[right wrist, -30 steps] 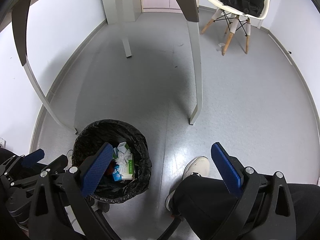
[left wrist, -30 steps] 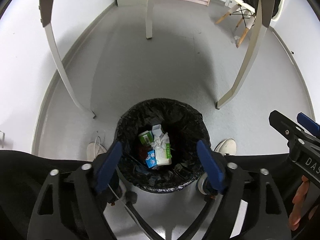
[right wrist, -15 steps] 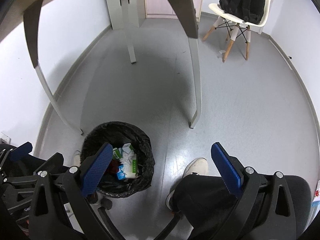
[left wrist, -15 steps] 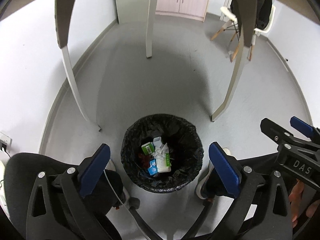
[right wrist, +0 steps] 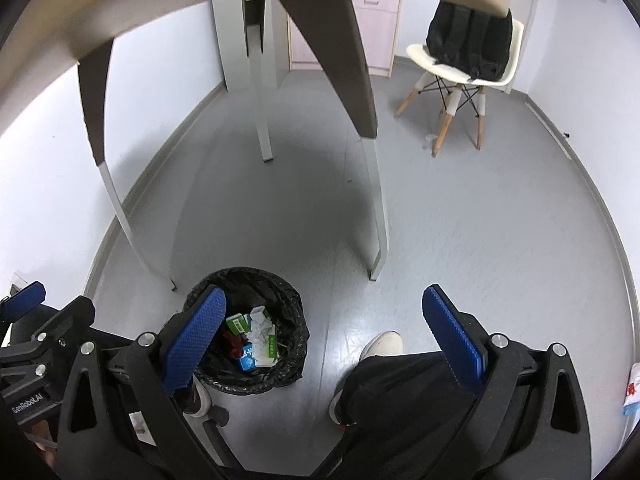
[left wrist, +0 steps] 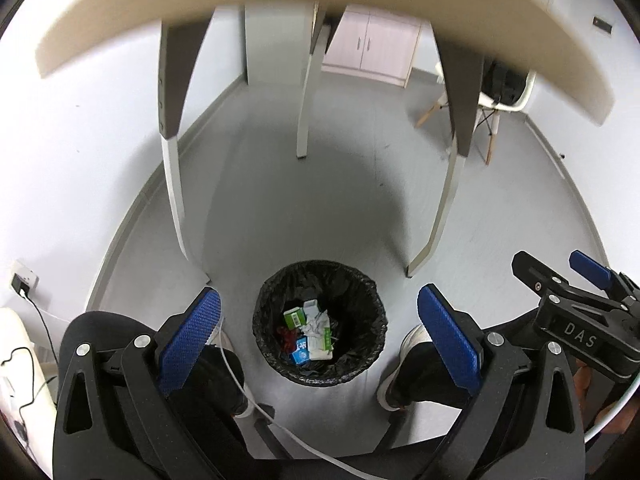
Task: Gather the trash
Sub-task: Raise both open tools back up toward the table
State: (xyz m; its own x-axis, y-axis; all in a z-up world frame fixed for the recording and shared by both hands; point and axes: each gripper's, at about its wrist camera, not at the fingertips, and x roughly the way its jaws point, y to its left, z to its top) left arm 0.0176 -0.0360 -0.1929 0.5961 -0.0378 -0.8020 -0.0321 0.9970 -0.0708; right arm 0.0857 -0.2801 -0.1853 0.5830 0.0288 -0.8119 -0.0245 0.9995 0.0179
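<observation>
Now both your left gripper (left wrist: 318, 320) and right gripper (right wrist: 324, 326) hold released, empty jaws above the bin (left wrist: 320, 322) of trash (left wrist: 310, 334).

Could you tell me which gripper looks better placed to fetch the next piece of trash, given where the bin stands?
Neither clearly: left gripper and right gripper both hang open and empty. The bin sits centred under the left; no loose trash shows.

A round bin lined with a black plastic bag (left wrist: 320, 322) stood on the grey floor (left wrist: 340, 208), under the pale wooden table (left wrist: 280, 8). Small cartons and crumpled paper (left wrist: 310, 332) lay inside it. A white chair (right wrist: 460, 68) stood far behind, holding a black backpack (right wrist: 468, 46).
</observation>
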